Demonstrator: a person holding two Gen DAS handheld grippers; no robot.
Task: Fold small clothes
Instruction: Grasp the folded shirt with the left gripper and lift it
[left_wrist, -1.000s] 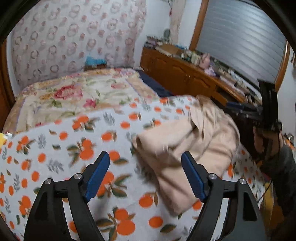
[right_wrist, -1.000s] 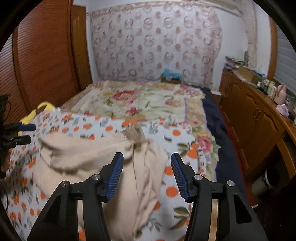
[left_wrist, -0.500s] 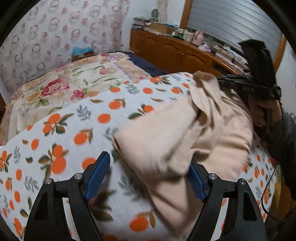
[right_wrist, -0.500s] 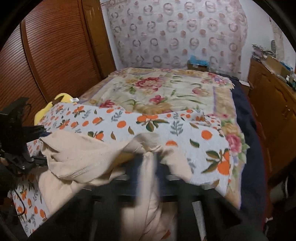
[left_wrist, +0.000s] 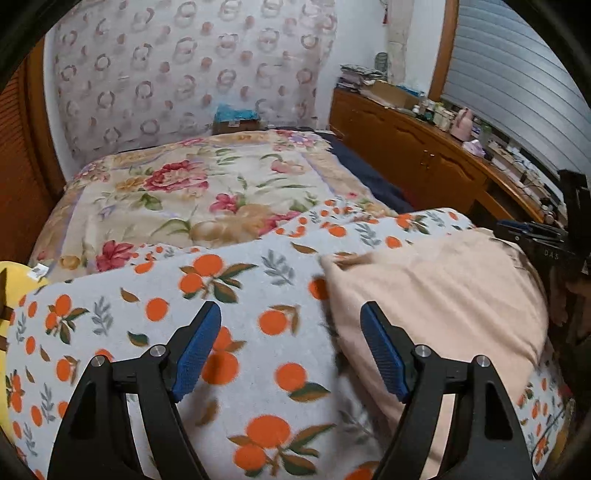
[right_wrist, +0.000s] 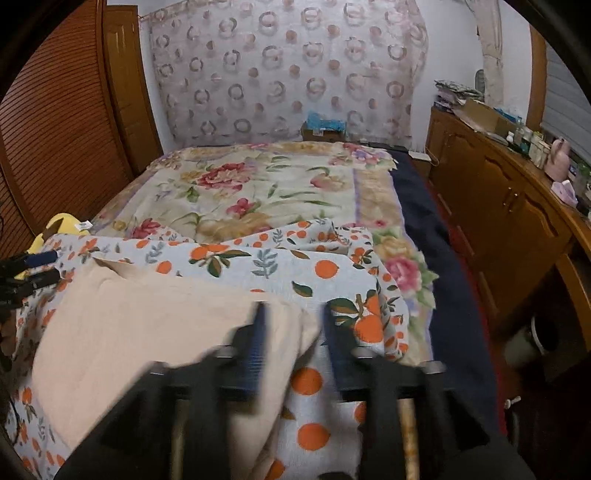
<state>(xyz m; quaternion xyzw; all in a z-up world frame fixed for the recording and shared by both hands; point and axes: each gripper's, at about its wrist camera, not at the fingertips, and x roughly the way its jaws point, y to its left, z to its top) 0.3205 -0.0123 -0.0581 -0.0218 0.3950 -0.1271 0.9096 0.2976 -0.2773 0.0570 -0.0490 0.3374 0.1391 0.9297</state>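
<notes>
The left gripper (left_wrist: 290, 352) stands wide with nothing between its blue pads, over the orange-print blanket (left_wrist: 236, 306). Just right of it, on that blanket, lies the beige garment (left_wrist: 436, 295), folded flat, its long axis running from the near edge away toward the dresser (left_wrist: 413, 155). The right gripper (right_wrist: 295, 343), blurred, has just been opening; the garment's corner lies against its left pad, unpinched. Its body reads "DAS" in the left view.
</notes>
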